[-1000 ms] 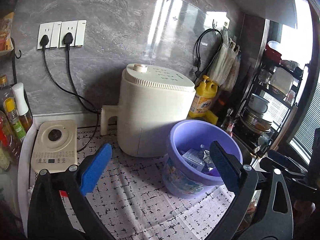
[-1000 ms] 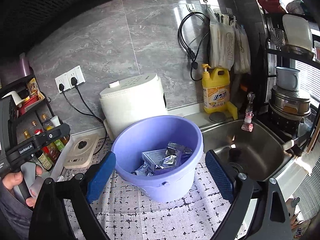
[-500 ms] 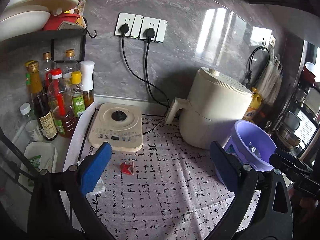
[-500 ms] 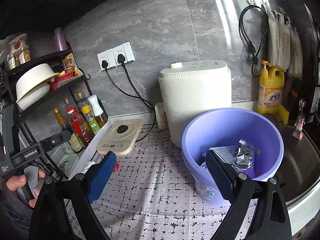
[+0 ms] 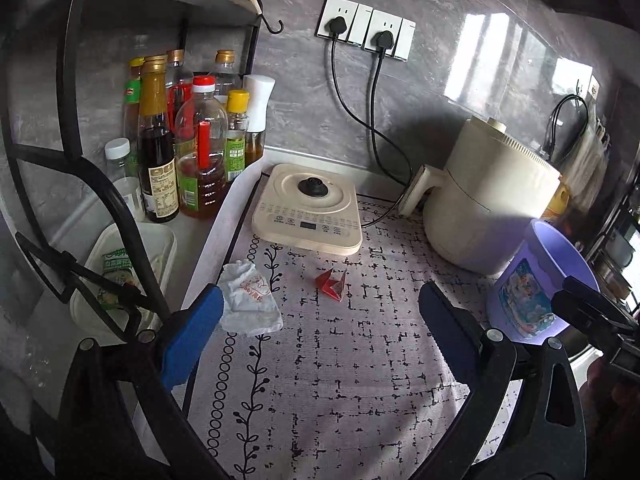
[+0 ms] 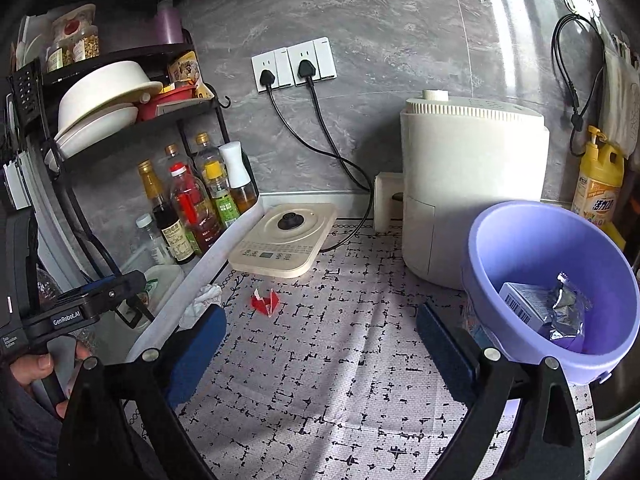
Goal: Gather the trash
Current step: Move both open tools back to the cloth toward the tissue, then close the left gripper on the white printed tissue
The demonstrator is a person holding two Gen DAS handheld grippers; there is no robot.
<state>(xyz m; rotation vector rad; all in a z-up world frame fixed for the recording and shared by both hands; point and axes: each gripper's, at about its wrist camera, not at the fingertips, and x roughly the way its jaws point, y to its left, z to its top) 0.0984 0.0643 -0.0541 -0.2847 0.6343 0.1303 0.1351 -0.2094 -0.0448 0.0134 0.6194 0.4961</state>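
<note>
A crumpled white wrapper (image 5: 250, 300) (image 6: 202, 304) lies at the left edge of the patterned mat. A small red folded paper (image 5: 332, 282) (image 6: 265, 302) lies to its right, in front of the cream base unit. The purple bucket (image 5: 524, 296) (image 6: 520, 240) stands at the right and holds a box and foil wrappers. My left gripper (image 5: 318, 308) hovers open above the mat, its left finger beside the white wrapper. My right gripper (image 6: 320, 316) has its jaws opening wide, with nothing between them, and the bucket is just past its right finger.
A cream air fryer (image 5: 492, 200) stands behind the bucket, a flat cream base unit (image 5: 310, 208) left of it, both with cords to wall sockets. Oil and sauce bottles (image 5: 192, 140) crowd a black rack at the left. A yellow detergent bottle (image 6: 598, 184) stands far right.
Both grippers swung left and lowered, away from the bucket. The bucket slid to the right of both views, and the red paper and white wrapper came into sight.
</note>
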